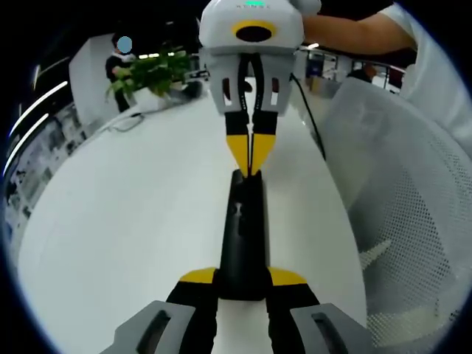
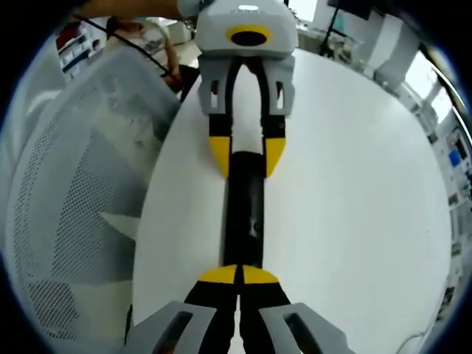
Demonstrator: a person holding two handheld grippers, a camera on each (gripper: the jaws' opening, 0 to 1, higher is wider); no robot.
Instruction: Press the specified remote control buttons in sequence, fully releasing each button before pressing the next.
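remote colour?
Black remote, seen best in the right gripper view.

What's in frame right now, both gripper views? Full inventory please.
remote control: 1, black, lengthwise on the table between the two grippers
table: 1, white, under the remote
mesh chair: 1, white, at the table's edge
potted plant: 1, green leaves, far end of the table
cable: 1, dark, trailing over the table edge near the chair
person in background: 1, dark top, behind the plant
left gripper: 1, yellow-tipped, jaws clamped on the near end of the remote in the left gripper view
right gripper: 1, yellow-tipped, jaws together, tips at the remote's far end
person's arm: 1, white sleeve, behind the right gripper
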